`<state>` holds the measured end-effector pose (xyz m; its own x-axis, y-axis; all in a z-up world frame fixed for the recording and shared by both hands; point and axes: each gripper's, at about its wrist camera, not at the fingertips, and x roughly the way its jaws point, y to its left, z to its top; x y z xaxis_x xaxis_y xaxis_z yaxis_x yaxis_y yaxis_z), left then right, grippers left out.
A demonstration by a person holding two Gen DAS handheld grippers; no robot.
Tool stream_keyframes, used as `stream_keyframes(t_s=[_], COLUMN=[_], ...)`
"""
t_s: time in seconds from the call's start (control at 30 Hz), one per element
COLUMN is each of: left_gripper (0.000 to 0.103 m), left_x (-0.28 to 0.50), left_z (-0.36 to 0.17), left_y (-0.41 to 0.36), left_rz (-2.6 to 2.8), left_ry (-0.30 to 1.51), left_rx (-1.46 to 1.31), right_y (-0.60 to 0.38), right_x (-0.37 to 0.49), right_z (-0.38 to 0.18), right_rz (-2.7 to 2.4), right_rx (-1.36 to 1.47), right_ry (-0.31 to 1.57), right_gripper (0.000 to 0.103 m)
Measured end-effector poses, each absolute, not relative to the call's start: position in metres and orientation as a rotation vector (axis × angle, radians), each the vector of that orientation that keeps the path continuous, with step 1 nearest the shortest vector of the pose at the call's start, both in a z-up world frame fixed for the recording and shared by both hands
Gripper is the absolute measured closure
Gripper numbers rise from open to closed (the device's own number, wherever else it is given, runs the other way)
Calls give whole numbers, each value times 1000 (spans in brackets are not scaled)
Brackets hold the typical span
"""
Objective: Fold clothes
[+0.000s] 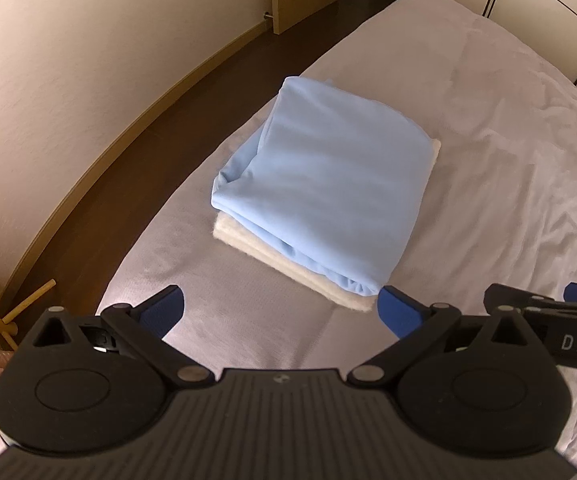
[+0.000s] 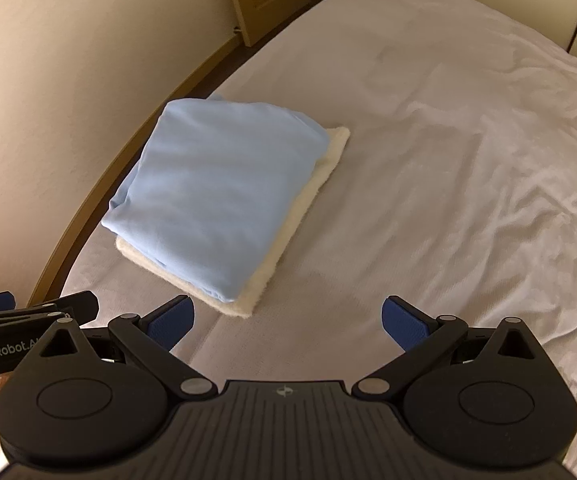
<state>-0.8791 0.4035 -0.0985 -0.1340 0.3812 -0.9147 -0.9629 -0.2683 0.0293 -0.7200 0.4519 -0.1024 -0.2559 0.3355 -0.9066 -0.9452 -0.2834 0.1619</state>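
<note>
I hold my left claw point(image 1: 282, 312) and right claw point(image 2: 288, 320) side by side above the pale bed sheet point(image 2: 468, 200), both spread wide and empty; ahead, near the bed's left edge, the folded light-blue soft garment point(image 2: 212, 196) lies atop a folded cream fleecy cloth point(image 2: 276, 256), long axis running diagonally away; smooth, faintly creased.

Ahead of the left hand-held gripper point(image 1: 282, 312), its jaws spread wide with nothing between them, bare bed point(image 1: 488, 184) sheet lies open up to the folded blue garment point(image 1: 320, 192) stacked on a cream towel point(image 1: 248, 248). Right of that stack, ahead of the right hand-held gripper point(image 2: 288, 320), wrinkled sheet runs unobstructed. The wall point(image 1: 68, 80) closes off the left.
</note>
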Motion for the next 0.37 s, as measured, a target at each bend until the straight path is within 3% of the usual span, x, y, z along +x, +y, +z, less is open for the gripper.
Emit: stream_keyframes(t_s=[0.37], left_gripper=[1], left_x=[-896], left_z=[-103], left_y=[413], left_rz=[1576], left_ry=[847], left_rx=[-993], right_y=[445], right_x=[-737], right_z=[-98], right_rz=[1663], right_rx=[-988], right_ry=[943], right_gripper=[0])
